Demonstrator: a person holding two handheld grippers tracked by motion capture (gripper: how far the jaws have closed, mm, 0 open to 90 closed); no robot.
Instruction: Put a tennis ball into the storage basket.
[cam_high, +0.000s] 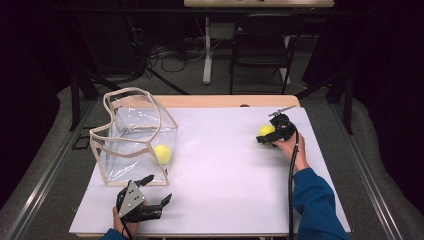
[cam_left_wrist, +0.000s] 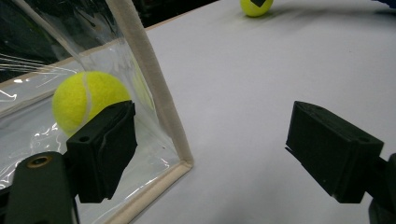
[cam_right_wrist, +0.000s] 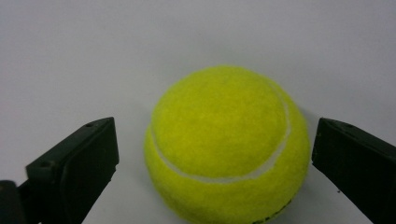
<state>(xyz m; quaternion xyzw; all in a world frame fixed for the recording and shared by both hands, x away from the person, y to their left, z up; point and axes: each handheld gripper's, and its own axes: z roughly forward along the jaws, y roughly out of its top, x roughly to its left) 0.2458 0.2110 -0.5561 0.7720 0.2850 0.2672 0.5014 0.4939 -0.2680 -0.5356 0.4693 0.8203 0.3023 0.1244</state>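
The right gripper (cam_high: 272, 138) has its jaws spread wide on either side of a tennis ball (cam_right_wrist: 227, 144), one jaw off each flank with a gap showing on both sides, so nothing is clamped. That ball sits on the white table (cam_high: 225, 165) at the far right, and the gripper comes at it from the near side, with the person's hand and blue sleeve (cam_high: 316, 202) trailing back toward the near right corner.

The left gripper (cam_high: 152, 191) is also wide open and holds nothing. It lies at the near left of the table, its jaws pointing toward the near right corner of a clear plastic bag (cam_high: 131, 135) with cream edging. In the left gripper view one jaw sits just in front of the bag's wall; whether it touches the plastic is hard to tell.

The bag stands open at the left of the table. Inside it, low against its right wall, rests a second tennis ball (cam_high: 162, 153).
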